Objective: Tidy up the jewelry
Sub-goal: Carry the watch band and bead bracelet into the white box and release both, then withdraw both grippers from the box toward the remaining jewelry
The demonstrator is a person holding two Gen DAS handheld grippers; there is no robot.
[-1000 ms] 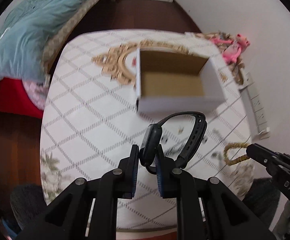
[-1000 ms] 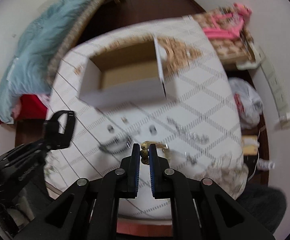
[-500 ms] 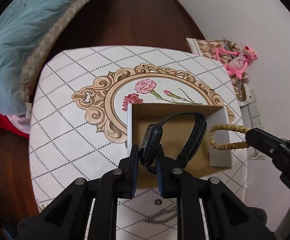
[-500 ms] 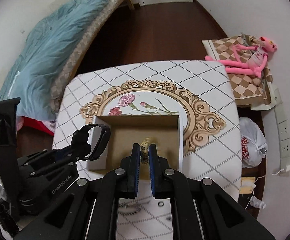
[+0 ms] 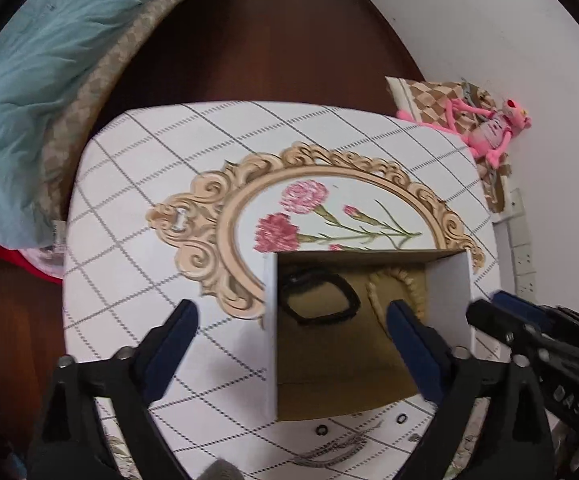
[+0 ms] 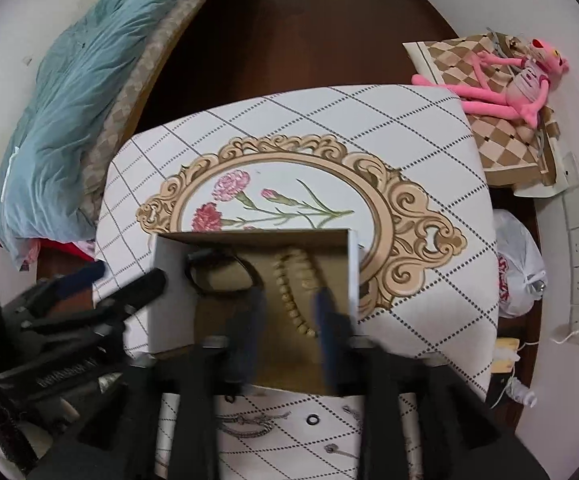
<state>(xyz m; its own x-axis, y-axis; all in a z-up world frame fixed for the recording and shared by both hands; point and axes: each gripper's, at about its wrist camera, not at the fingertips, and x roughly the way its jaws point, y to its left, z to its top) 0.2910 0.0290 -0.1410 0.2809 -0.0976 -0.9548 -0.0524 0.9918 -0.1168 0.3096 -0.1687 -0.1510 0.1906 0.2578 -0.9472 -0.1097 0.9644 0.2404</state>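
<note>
Two pieces of jewelry lie inside an open white cardboard box with a brown interior (image 5: pixel 449 292) on a round table covered in a white diamond-check cloth with a gold floral medallion (image 5: pixel 137 184): a black wristband with a dark face (image 5: pixel 317 300) toward the box's left side and a tan beaded bracelet (image 5: pixel 401 280) toward its right, near each other. The left hand-held gripper (image 5: pixel 291 322) hangs over the box with its blue-padded fingers (image 5: pixel 173 336) spread wide and empty, one over the cloth left of the box, the other over the box's right half. The right hand-held gripper (image 6: pixel 289 312), blurred in its own view, is also parted and holds nothing, its fingers flanking the near end of the bead strand. Small dark rings (image 6: pixel 312 420) and a silver chain (image 6: pixel 245 426) rest on the cloth just in front of the box. A pink plush toy (image 6: pixel 517 80) lies on a checkered cushion (image 6: pixel 501 148) beyond the table, and a blue quilt (image 6: pixel 69 112) covers a bed at left.
</note>
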